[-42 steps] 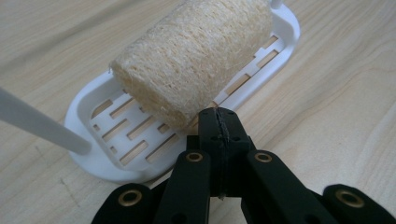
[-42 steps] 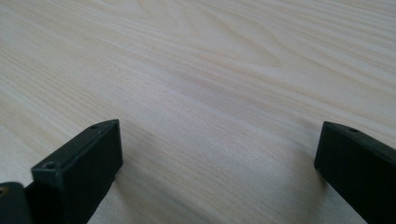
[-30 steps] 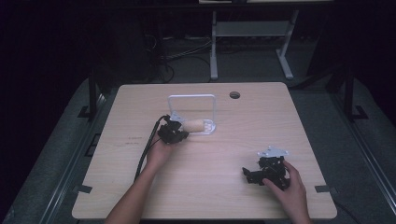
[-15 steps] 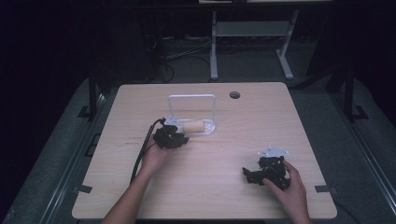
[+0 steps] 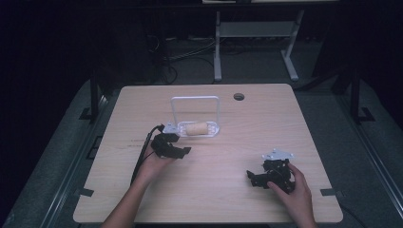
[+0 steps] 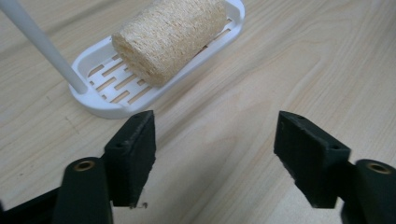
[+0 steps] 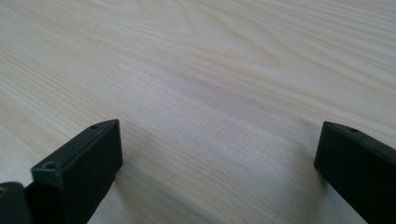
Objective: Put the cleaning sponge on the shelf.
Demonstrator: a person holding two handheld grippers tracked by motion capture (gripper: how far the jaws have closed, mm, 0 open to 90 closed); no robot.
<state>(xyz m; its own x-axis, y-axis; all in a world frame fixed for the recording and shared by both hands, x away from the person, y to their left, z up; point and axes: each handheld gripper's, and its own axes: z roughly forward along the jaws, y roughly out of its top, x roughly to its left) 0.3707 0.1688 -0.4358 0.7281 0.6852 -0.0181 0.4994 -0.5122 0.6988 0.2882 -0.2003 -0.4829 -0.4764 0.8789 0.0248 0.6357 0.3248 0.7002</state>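
Left gripper (image 5: pixel 183 151) sits toward the left half of the surface (image 5: pixel 266 123), just in front of a white slotted tray (image 5: pixel 213 129), and its jaws have just been opening: in the left gripper view they stand wide apart with bare wood between them and nothing held. A tan loofah roll (image 6: pixel 170 35) lies on its side in the tray, resting on the slats, apart from the jaws. The tray stands near the middle of the surface, closer to the far edge, with a white looped handle (image 5: pixel 195 99) rising upright from it. Right gripper (image 5: pixel 252 177) rests near the front right corner, well apart from the tray, its jaws spread wide over bare wood.
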